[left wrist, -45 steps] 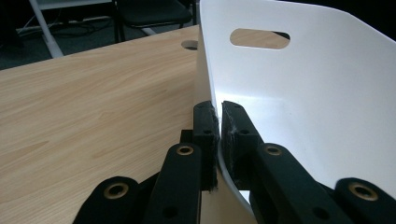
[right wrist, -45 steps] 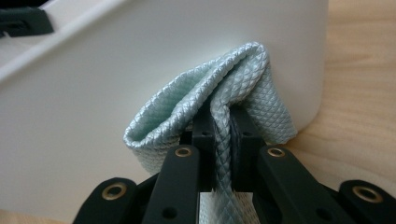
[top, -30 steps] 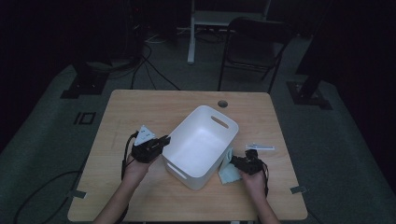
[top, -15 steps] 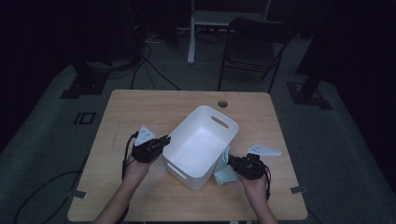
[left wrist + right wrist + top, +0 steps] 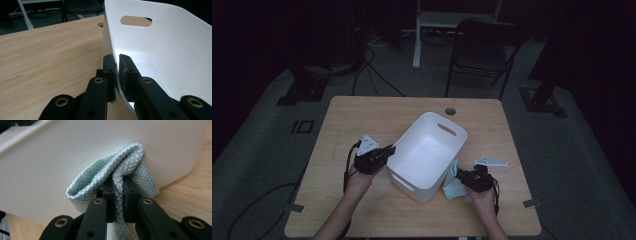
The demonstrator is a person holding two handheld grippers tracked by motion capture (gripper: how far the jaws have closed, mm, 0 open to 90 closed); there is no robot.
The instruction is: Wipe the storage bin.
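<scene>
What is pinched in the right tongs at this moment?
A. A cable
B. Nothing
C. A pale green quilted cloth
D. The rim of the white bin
C: in the right gripper view the right tongs are closed on a fold of the pale green cloth, bunched up in front of the outer wall of the white bin.

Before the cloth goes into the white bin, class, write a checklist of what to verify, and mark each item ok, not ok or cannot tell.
1. Right gripper shut on the pale green cloth: ok.
2. Left gripper clamped on the white bin wall: ok.
3. Bin interior free of other things: ok.
4. Cloth raised above the bin rim: not ok, it sits beside the outer wall.
5. Cloth fully lifted off the table: cannot tell.
</scene>
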